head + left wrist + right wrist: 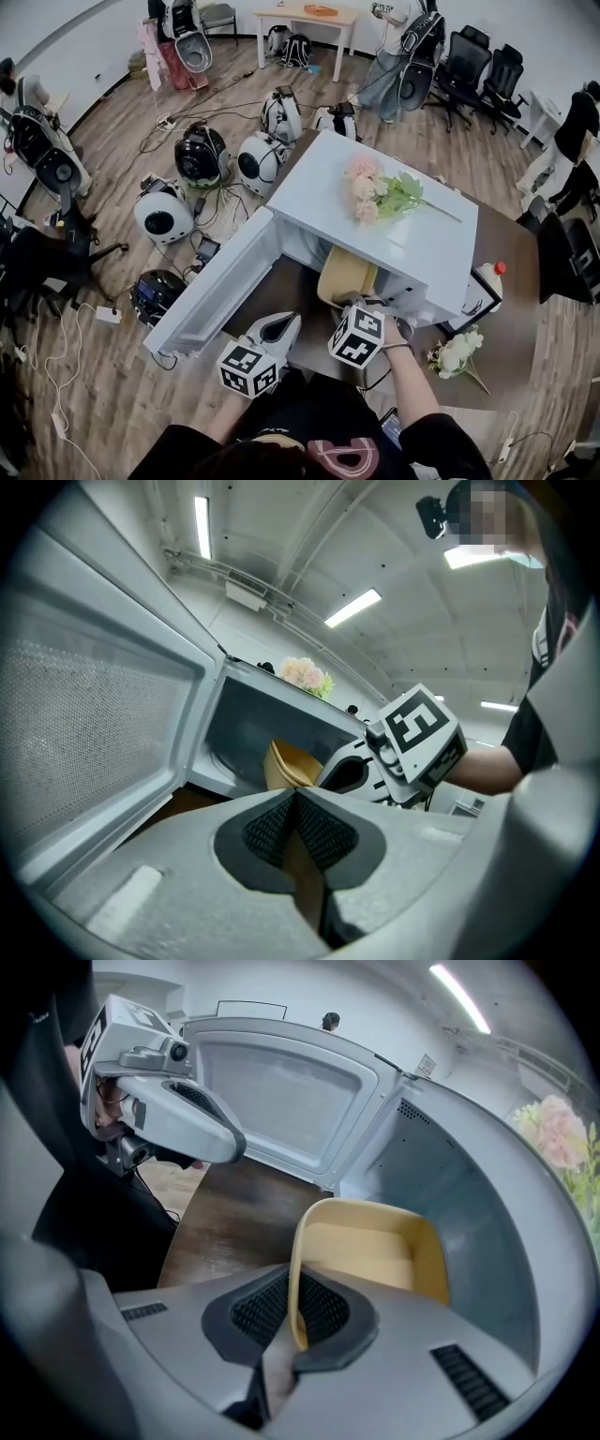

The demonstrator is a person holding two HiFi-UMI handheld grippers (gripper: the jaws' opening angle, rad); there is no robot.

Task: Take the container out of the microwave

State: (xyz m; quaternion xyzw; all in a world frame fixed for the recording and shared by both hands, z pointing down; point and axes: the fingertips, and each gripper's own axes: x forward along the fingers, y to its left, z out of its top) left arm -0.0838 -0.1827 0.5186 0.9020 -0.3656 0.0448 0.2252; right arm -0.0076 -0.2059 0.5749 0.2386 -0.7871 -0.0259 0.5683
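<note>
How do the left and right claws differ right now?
The left claw is shut on nothing; the right claw pinches the yellow container's rim. The left claw hangs beside the open door; the right claw is at the microwave's mouth. Both have closed jaws.

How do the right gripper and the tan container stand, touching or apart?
Touching. The right gripper view shows the right gripper with its jaws closed on the near wall of the tan container, one pad pressed against each side.

The yellow container looked like smooth plastic. The white microwave was shiny. The table was dark wood. The right gripper had rough black pads
</note>
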